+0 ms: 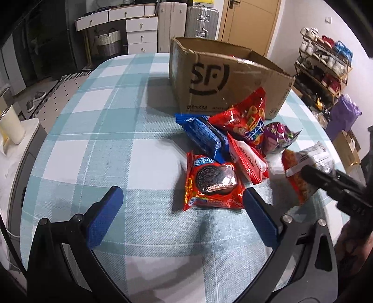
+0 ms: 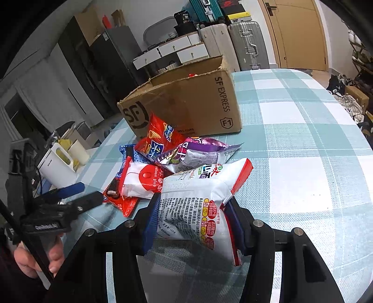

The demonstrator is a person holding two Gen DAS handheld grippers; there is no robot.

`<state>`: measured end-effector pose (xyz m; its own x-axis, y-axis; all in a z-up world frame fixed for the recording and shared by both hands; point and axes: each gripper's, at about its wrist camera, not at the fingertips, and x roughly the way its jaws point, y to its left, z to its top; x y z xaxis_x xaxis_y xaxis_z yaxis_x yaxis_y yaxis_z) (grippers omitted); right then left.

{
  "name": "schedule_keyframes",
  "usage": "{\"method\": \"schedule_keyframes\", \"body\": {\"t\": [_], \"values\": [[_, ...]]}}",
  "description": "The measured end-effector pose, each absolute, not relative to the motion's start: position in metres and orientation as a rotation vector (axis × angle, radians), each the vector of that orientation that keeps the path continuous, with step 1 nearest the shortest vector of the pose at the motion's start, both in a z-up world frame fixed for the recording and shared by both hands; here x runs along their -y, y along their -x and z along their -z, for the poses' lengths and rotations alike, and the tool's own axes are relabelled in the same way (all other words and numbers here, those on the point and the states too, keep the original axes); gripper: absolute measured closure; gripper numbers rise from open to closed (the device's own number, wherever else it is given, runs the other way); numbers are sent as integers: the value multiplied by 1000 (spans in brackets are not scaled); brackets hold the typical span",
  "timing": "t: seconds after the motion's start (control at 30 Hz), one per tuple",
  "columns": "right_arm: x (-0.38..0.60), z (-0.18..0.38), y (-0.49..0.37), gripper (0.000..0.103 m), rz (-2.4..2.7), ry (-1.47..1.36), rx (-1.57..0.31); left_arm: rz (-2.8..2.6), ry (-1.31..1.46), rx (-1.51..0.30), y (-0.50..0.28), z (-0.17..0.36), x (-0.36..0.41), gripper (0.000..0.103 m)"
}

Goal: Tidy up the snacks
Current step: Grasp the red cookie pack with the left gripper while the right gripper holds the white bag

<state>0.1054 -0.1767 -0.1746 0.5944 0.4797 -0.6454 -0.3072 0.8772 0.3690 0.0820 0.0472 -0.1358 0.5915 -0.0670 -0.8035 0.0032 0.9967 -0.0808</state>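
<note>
An open SF cardboard box [image 1: 223, 77] stands on the checked table, also in the right wrist view [image 2: 186, 102]. In front of it lies a pile of snacks: a red Oreo pack [image 1: 212, 181], a blue biscuit pack [image 1: 205, 135], a red chip bag [image 1: 244, 118], a purple bag [image 1: 277, 137] and a red-white packet [image 1: 249, 160]. My left gripper [image 1: 177, 209] is open, low over the table just before the Oreo pack. My right gripper [image 2: 193, 221] is shut on a white-and-red snack bag [image 2: 198, 200], held above the table near the pile.
The table has a blue-white checked cloth [image 1: 105, 121]. A white appliance and cup [image 2: 58, 163] stand beside the table's left side. Drawers, suitcases [image 1: 200, 21] and a door are behind; a shoe rack [image 1: 324, 63] is to the right.
</note>
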Motion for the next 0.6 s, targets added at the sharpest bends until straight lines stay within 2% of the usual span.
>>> {"method": "schedule_keyframes", "body": {"t": [0.6], "values": [[201,174,-98,49,-435,-294,-801,47,18,-1018,-115,164,-24,1]]}}
